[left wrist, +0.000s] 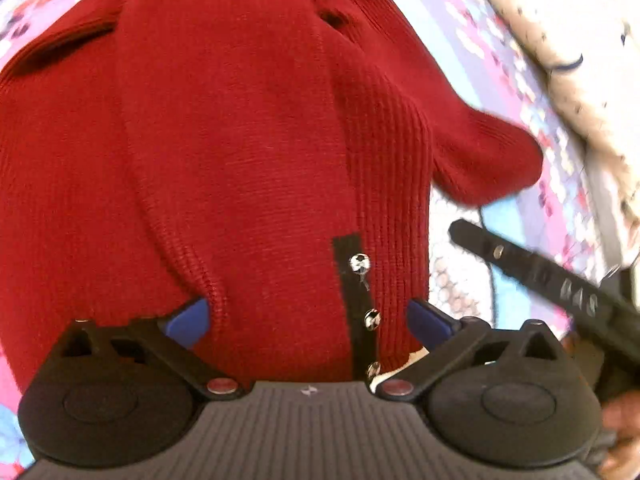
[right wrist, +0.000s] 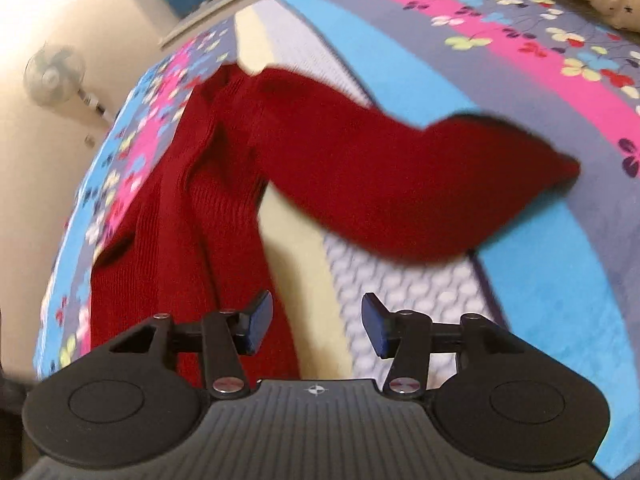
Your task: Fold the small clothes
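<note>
A small red knit cardigan (left wrist: 224, 152) with a black snap-button strip (left wrist: 360, 304) lies on a floral bedsheet. My left gripper (left wrist: 308, 320) is open, its blue pads on either side of the garment's lower edge by the snaps. One sleeve (left wrist: 484, 156) sticks out to the right. In the right wrist view the cardigan (right wrist: 188, 224) lies at left and its sleeve (right wrist: 420, 184) stretches right, blurred. My right gripper (right wrist: 318, 326) is open and empty, just above the sheet beside the garment's edge.
The bedsheet (right wrist: 432, 48) has blue, pink and grey flowered stripes. A cream star-print pillow (left wrist: 568, 40) lies at the far right. The right gripper's black body (left wrist: 560, 292) shows in the left wrist view. A fan (right wrist: 54, 74) stands by the wall beyond the bed.
</note>
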### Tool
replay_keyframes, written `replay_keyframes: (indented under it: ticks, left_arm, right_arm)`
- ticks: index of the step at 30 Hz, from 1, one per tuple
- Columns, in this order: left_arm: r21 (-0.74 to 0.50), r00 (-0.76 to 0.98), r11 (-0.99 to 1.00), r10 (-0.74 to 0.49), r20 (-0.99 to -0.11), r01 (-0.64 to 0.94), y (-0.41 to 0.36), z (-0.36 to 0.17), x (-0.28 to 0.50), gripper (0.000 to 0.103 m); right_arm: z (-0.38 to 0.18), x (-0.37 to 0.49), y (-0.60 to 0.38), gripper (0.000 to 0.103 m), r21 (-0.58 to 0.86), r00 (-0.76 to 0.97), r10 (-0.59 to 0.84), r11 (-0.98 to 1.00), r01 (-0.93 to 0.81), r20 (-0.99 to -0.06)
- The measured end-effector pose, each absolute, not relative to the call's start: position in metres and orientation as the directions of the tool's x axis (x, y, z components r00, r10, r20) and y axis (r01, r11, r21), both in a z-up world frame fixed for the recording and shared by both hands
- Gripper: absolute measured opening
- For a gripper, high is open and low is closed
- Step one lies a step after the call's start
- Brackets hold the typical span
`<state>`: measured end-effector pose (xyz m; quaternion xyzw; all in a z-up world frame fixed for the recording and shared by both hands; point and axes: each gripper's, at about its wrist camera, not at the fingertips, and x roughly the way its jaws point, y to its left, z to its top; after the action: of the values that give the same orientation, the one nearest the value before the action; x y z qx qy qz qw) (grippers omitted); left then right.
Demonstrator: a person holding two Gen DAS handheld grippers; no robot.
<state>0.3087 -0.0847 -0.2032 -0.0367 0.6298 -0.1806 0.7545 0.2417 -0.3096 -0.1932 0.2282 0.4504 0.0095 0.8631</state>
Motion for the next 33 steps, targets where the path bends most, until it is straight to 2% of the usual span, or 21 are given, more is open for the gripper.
replay_keyframes:
  ticks: [2,4,6,8,12,14,16,19,21,25,27,29,31,32,33]
  left_arm:
    - [-0.169,0.137,0.951,-0.210,-0.968,0.258,-0.101,-0.218,0.313,0.103]
    - [-0.124,0.140,0.960,-0.162,-0.977,0.249,-0.101,-0.230,0.315,0.095]
    - [-0.171,0.164,0.965,-0.205,-0.965,0.200,-0.080,-0.212,0.317,0.045]
    - [-0.236,0.186,0.964,-0.256,-0.949,0.122,-0.035,-0.181,0.325,0.043]
    - [-0.124,0.427,0.991,-0.095,-0.899,-0.041,0.094,-0.100,0.359,0.043]
    - [-0.048,0.520,0.969,0.087,-0.850,-0.241,0.161,-0.071,0.386,0.042]
    - [-0.001,0.548,0.935,0.208,-0.810,-0.356,0.205,-0.055,0.405,0.045]
    - [-0.054,0.549,0.931,0.165,-0.819,-0.360,0.228,-0.058,0.408,0.061]
    - [-0.021,0.544,0.942,0.174,-0.820,-0.334,0.211,-0.073,0.400,0.081]
    - [-0.030,0.475,0.957,0.115,-0.872,-0.287,0.181,-0.123,0.387,0.084]
    - [-0.057,0.429,0.958,0.072,-0.900,-0.281,0.176,-0.147,0.380,0.084]
    - [-0.073,0.408,0.957,0.051,-0.912,-0.281,0.172,-0.163,0.368,0.084]
    - [-0.083,0.397,0.958,0.035,-0.917,-0.275,0.167,-0.169,0.353,0.084]
    - [-0.083,0.392,0.959,0.031,-0.920,-0.272,0.165,-0.170,0.346,0.084]
    - [-0.080,0.383,0.960,0.031,-0.923,-0.270,0.162,-0.171,0.340,0.084]
  right_arm:
    - [-0.197,0.236,-0.303,0.052,0.386,0.581,0.217,0.904,0.185,-0.785]
    - [-0.199,0.230,-0.303,0.052,0.372,0.566,0.203,0.906,0.200,-0.799]
    - [-0.199,0.226,-0.306,0.052,0.350,0.559,0.180,0.912,0.213,-0.810]
    - [-0.199,0.226,-0.311,0.052,0.320,0.557,0.157,0.924,0.209,-0.816]
    - [-0.195,0.229,-0.315,0.052,0.292,0.565,0.144,0.939,0.180,-0.812]
    - [-0.194,0.235,-0.311,0.052,0.284,0.574,0.141,0.944,0.166,-0.807]
    - [-0.194,0.243,-0.306,0.052,0.289,0.577,0.149,0.944,0.159,-0.803]
    - [-0.196,0.254,-0.297,0.057,0.310,0.572,0.172,0.938,0.153,-0.802]
    - [-0.199,0.262,-0.292,0.061,0.319,0.567,0.182,0.936,0.152,-0.804]
    - [-0.210,0.277,-0.293,0.067,0.348,0.560,0.188,0.918,0.193,-0.807]
    - [-0.216,0.289,-0.295,0.070,0.262,0.563,0.090,0.937,0.231,-0.821]
    - [-0.224,0.304,-0.297,0.078,0.101,0.559,-0.061,0.962,0.254,-0.827]
    - [-0.234,0.320,-0.300,0.079,-0.030,0.548,-0.163,0.969,0.243,-0.821]
    - [-0.236,0.327,-0.303,0.068,-0.065,0.569,-0.180,0.974,0.217,-0.803]
    - [-0.235,0.332,-0.306,0.013,-0.091,0.606,-0.191,0.977,0.192,-0.772]
